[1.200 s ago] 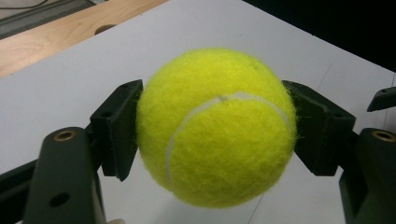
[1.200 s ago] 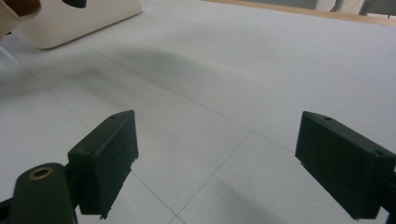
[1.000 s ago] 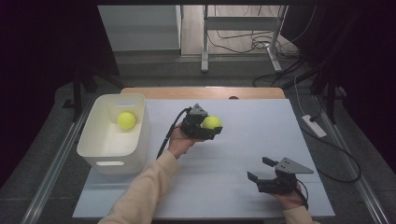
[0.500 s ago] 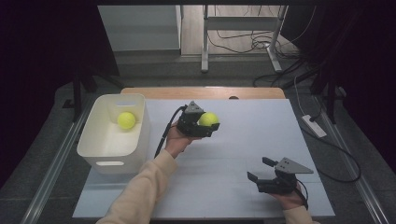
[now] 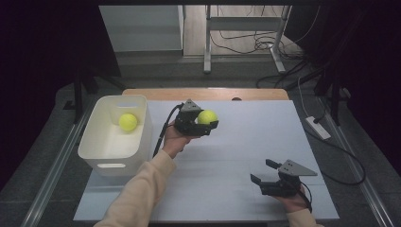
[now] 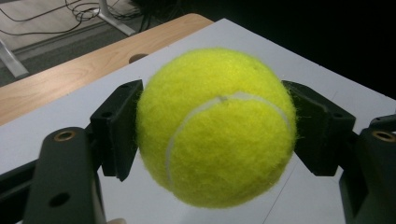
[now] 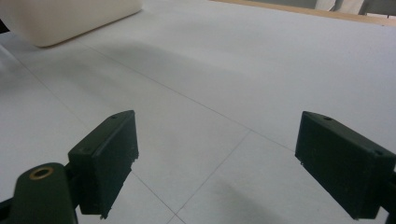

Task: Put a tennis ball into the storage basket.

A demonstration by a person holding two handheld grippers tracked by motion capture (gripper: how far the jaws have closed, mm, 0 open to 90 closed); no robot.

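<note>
We counted two fuzzy yellow tennis balls: one [image 5: 207, 117] clamped in our left claw [image 5: 204, 124] at frame centre, one [image 5: 127, 121] inside the white plastic bin [image 5: 97, 151]. Round, neither pointed anywhere. Our right claw [image 5: 263, 172] gaped empty, lower right.

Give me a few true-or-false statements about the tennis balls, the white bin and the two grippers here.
1. The left gripper is shut on a tennis ball. True.
2. The white bin holds two balls. False: one yellow ball lies in it.
3. The right gripper holds a ball. False: its jaws stand open over the white table sheet with nothing between them.
4. The held ball is above the table, to the right of the bin in the high view. True.
</note>
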